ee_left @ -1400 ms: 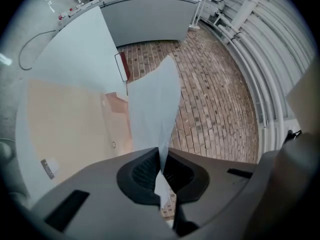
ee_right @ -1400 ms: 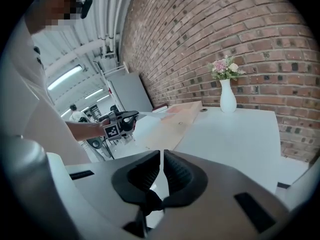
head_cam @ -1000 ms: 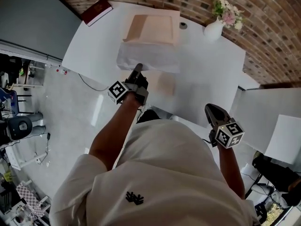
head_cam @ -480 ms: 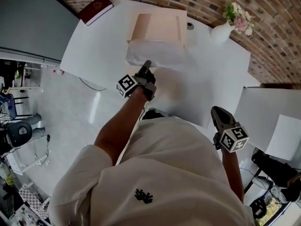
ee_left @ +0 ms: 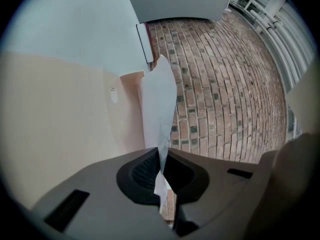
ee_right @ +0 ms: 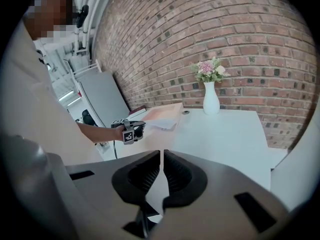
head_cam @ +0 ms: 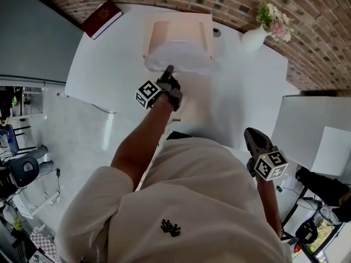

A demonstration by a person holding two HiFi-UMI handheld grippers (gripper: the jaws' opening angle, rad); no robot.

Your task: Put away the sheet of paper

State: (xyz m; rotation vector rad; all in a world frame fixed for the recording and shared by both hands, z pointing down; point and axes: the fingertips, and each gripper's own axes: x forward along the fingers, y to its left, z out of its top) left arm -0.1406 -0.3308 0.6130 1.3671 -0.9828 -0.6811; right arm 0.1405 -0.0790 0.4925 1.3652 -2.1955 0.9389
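My left gripper is shut on the near edge of the white sheet of paper. The sheet hangs limp over the near end of a flat beige folder at the back of the white table. In the left gripper view the paper stands on edge between the closed jaws of the left gripper, with the beige folder to its left. My right gripper is held close to my body, off the table's near edge. The right gripper is shut with nothing in it.
A dark red book lies at the table's far left corner. A white vase of flowers stands at the far right, and a small round grey object lies beside the folder. A brick wall runs behind the table, and another white surface stands to the right.
My left gripper has carried the sheet away from me, from the table's middle onto the near end of the beige folder. The right gripper has stayed by my body.
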